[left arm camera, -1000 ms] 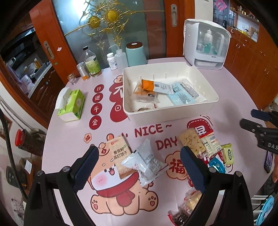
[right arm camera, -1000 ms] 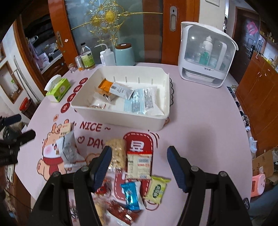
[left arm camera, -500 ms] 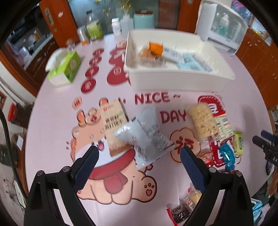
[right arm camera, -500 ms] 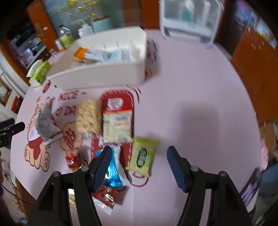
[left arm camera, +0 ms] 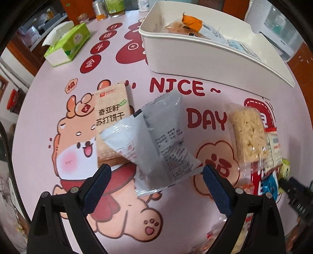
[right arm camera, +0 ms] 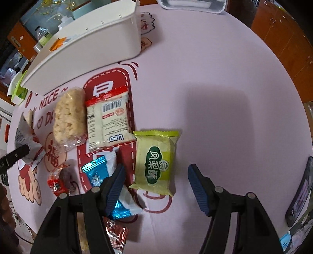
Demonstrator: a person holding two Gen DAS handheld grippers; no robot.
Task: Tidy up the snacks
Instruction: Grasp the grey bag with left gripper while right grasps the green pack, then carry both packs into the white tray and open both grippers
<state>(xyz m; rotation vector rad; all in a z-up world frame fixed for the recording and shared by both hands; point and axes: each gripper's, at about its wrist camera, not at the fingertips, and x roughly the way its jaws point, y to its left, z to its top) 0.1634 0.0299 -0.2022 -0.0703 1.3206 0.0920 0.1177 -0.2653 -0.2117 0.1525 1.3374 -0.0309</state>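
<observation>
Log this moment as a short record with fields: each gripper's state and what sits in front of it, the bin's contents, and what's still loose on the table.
left gripper: open, over the grey packet, no contact visible
right gripper: open, over the green packet, no contact visible
white bin: holds several packets, one with an orange end
loose on table: tan cracker pack partly under grey packet, rice crisp bar, LiPO packet, blue packet
also on table: tissue box

Green tissue box (left arm camera: 67,42) on the pink printed tablecloth (right arm camera: 215,68), bottles (left arm camera: 106,7) behind, dark phone (right arm camera: 299,191) at the table edge
</observation>
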